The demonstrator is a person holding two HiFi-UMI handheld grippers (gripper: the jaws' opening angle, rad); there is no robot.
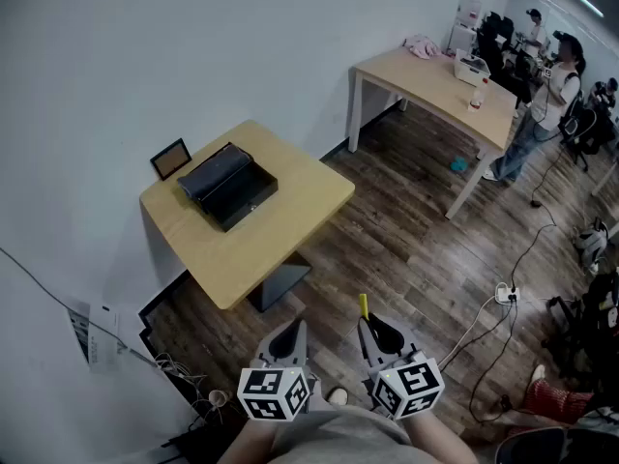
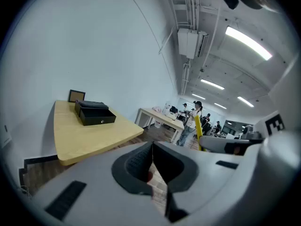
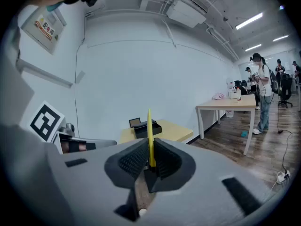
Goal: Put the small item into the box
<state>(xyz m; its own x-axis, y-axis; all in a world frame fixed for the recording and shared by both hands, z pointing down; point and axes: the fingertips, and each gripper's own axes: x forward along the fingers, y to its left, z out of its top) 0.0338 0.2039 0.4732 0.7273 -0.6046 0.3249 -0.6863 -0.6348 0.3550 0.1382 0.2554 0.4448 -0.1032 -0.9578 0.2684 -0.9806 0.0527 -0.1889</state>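
Right claw pinching a thin yellow stick, held upright, well apart from the open black box on the light wooden desk. Left claw pressed together, empty, equally far from the box.

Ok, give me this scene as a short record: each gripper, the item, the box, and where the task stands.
left gripper: jaws together, nothing between them
right gripper: shut on thin yellow item, which sticks up past the jaws
black box: open, on the light wooden table, next to a small picture frame
task: item not yet in the box; both grippers short of the table
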